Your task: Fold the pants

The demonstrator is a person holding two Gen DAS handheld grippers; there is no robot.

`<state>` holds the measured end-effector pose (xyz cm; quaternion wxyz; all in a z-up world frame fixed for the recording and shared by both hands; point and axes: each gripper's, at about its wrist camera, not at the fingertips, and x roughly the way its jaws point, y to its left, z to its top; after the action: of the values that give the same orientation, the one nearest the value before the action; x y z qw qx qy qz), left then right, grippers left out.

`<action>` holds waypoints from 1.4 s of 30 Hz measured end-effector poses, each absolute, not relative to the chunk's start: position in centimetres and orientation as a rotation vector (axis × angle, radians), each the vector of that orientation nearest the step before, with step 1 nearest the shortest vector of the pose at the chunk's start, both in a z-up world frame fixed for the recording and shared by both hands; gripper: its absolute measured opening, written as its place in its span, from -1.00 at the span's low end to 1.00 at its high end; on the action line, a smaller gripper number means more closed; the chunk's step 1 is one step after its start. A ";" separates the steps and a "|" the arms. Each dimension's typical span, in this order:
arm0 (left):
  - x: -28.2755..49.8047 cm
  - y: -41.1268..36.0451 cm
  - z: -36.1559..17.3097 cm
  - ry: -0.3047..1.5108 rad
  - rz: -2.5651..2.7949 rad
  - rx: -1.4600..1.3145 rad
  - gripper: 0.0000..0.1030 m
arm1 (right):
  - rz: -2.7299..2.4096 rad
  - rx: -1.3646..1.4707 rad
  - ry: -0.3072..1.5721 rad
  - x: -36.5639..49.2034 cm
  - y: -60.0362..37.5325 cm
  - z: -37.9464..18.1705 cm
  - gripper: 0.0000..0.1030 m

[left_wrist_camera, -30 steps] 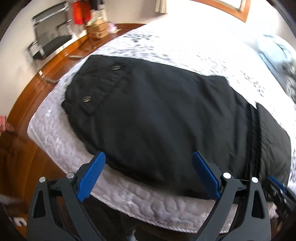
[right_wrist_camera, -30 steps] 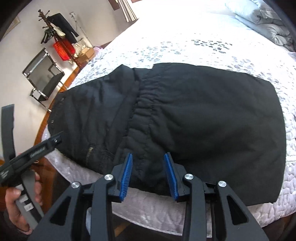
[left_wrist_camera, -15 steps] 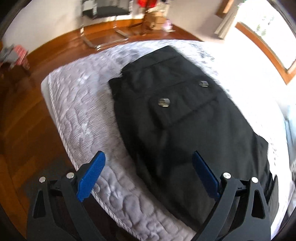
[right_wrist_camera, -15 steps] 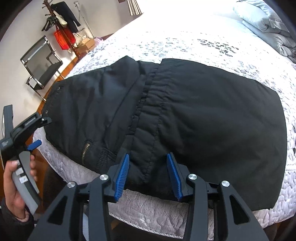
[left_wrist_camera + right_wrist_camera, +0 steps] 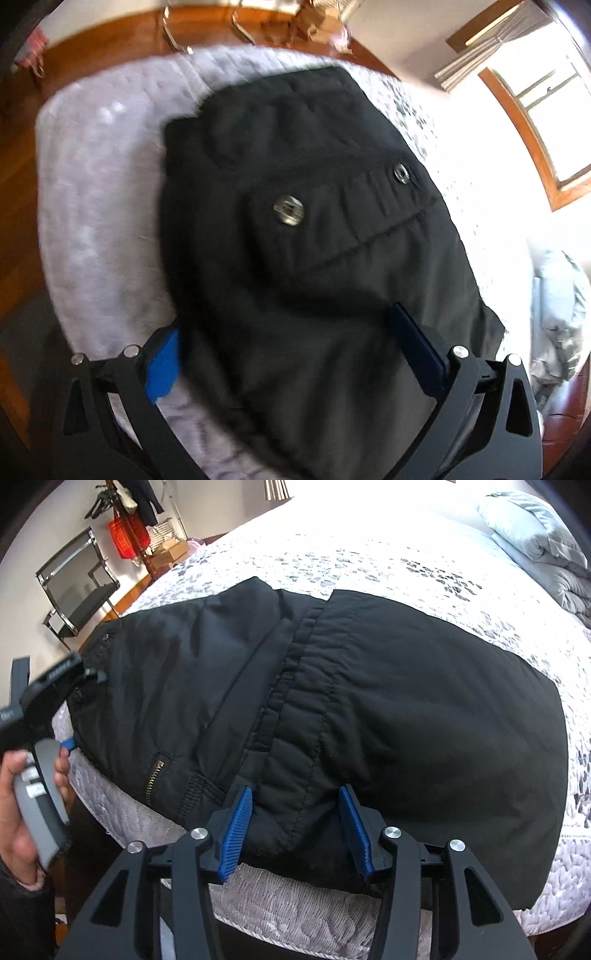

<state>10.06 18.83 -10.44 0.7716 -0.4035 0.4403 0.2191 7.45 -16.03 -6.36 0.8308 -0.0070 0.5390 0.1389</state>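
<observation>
Black pants (image 5: pixel 369 701) lie folded across a white quilted bed (image 5: pixel 295 904), with the waistband (image 5: pixel 295 686) running up the middle. My right gripper (image 5: pixel 295 812) is at the near edge. Its jaws are opening, a bulge of fabric sits between the blue pads, and they do not press it. My left gripper (image 5: pixel 288 343), held in a hand, hangs low over the pants' (image 5: pixel 314 258) left end near a snap-buttoned pocket (image 5: pixel 290 210). It is open wide and still opening, astride the cloth. It also shows in the right wrist view, left gripper (image 5: pixel 81 709).
The near bed edge drops to a wooden floor (image 5: pixel 22 184). A metal chair (image 5: pixel 77 590) and a coat stand with a red bag (image 5: pixel 127 542) stand by the wall. A grey folded duvet (image 5: pixel 546 546) lies at the head of the bed, below a window (image 5: pixel 535 122).
My left gripper has swung round to the pants' left end, rolled and sunk closer to the cloth. My right gripper's jaws have widened over the near edge and moved in slightly.
</observation>
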 end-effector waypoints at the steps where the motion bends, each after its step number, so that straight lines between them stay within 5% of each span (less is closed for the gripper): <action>1: 10.3 18.9 -10.6 0.954 0.481 -0.885 0.93 | 0.294 -0.020 1.143 7.5 -16.0 -6.4 -0.02; 5: 10.7 19.9 -10.7 0.936 0.457 -0.954 0.90 | 0.300 -0.023 1.142 7.5 -16.0 -6.5 -0.01; 13: 10.8 21.6 -10.4 0.973 0.458 -0.956 -0.20 | 0.314 0.000 1.135 7.6 -16.6 -6.8 0.02; 18: 10.1 21.9 -9.7 0.971 0.417 -0.921 -0.66 | 0.325 0.026 1.127 7.3 -17.1 -6.8 0.05; 24: 8.2 22.7 -9.2 0.916 0.365 -1.007 -0.78 | 0.336 0.052 1.119 7.0 -17.9 -6.8 0.12; 42: 9.6 7.8 2.6 0.693 0.027 -0.465 -0.82 | 0.385 0.280 1.073 6.0 -21.6 -6.4 0.16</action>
<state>9.61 7.75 2.59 0.9142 -0.2256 0.3365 0.0129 5.96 -21.59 -6.40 0.8325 0.1323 0.5064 0.1817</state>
